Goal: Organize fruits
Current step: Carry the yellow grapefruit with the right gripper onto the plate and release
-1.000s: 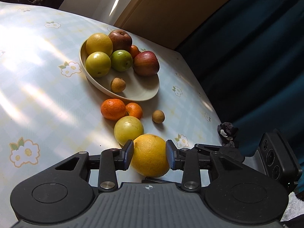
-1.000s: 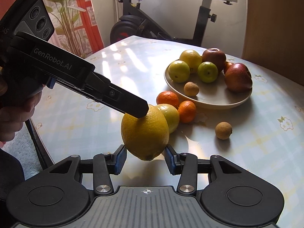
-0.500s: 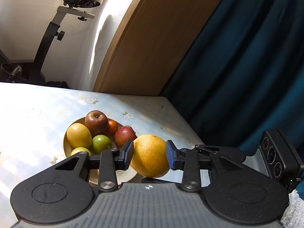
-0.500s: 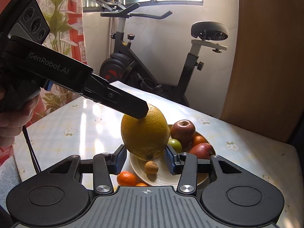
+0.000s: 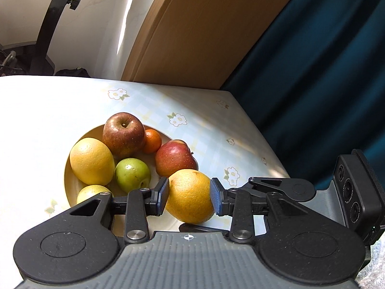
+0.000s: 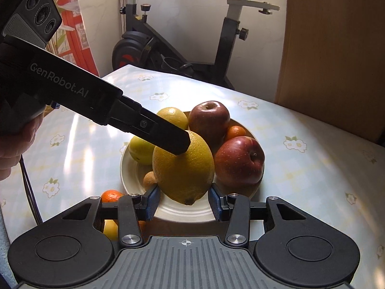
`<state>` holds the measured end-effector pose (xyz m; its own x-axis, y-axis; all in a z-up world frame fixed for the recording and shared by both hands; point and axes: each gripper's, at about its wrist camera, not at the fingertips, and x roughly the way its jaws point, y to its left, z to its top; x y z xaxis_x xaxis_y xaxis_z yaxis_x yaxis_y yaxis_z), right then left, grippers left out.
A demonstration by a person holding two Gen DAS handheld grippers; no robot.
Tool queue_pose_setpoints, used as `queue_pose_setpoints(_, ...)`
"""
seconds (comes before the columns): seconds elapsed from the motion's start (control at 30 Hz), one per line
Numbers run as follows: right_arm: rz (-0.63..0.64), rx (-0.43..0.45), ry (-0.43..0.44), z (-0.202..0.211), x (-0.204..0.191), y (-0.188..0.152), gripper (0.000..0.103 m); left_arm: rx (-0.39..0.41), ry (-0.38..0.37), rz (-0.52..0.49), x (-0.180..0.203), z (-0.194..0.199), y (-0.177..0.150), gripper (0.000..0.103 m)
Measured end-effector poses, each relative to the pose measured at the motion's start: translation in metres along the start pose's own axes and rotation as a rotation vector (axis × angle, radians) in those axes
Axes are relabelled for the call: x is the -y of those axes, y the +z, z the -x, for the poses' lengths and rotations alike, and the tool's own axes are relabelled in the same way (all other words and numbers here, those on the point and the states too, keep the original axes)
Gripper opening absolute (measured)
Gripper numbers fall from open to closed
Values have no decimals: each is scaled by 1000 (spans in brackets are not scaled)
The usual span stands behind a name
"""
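My two grippers, left (image 5: 189, 196) and right (image 6: 184, 202), jointly pinch one large orange (image 5: 190, 196) above the crowded plate's (image 6: 192, 210) near rim, where an uneven release could send it rolling off.

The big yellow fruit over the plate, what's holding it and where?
Both tools pinch the yellow fruit together: left across its middle, right around its lower end.
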<state>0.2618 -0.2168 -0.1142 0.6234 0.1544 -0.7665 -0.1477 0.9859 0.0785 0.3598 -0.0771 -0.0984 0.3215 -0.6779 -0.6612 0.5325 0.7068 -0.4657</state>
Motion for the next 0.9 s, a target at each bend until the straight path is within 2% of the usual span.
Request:
queue_pose_setpoints(0.3, -15, -82, 14, -24, 9, -4, 40, -64, 30, 12, -6, -28, 2, 38)
queue_pose_setpoints(0.57, 4, -102, -31, -30, 3, -1, 40, -74, 47, 43, -15, -37, 1, 38)
queue_pose_setpoints(0.9, -10, -89, -65, -26, 2, 0, 44, -75, 64, 24, -14, -42, -1, 37)
